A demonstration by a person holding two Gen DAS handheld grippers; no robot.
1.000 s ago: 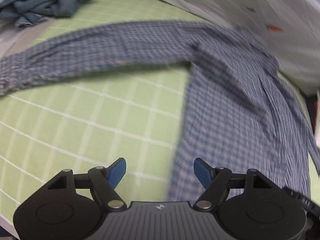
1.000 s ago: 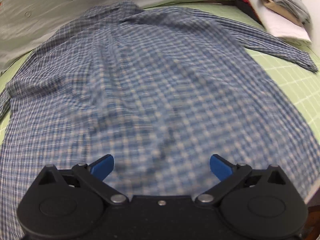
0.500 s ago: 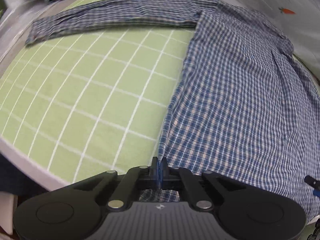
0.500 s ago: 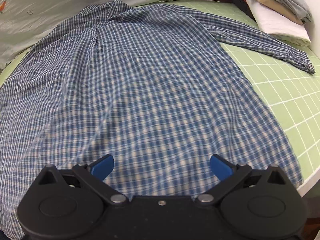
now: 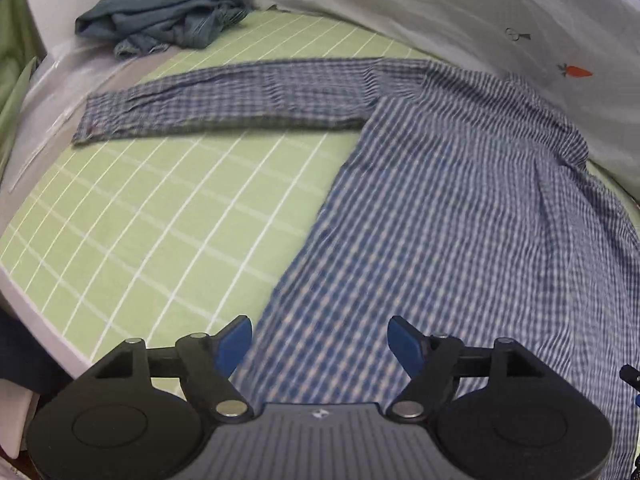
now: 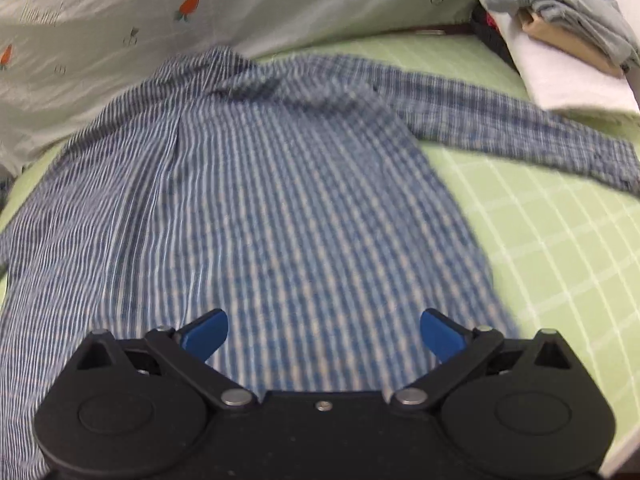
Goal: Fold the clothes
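A blue-and-white checked shirt point(image 5: 460, 208) lies spread flat on the green gridded sheet point(image 5: 152, 216), collar toward the quilt. One sleeve point(image 5: 224, 96) stretches out to the left. My left gripper point(image 5: 320, 340) hovers over the shirt's left side edge near the hem. Its jaws are opening, with blue pads point(image 5: 236, 340) wide apart and only the flat cloth below them. In the right wrist view the shirt point(image 6: 260, 200) fills the middle, and its other sleeve point(image 6: 520, 132) runs off to the right. My right gripper point(image 6: 324, 334) stands open above the shirt's lower part, holding nothing.
A crumpled teal garment point(image 5: 160, 16) lies at the far left corner. A white quilt with carrot prints point(image 5: 480, 20) borders the far side. Folded clothes on a white stack point(image 6: 560, 40) sit at the far right. The bed's near edge point(image 5: 36, 320) is at the lower left.
Half a second ago my left gripper was shut at the shirt's side edge; now it is open and lifted off the cloth. Both views have shifted and are blurred with motion.
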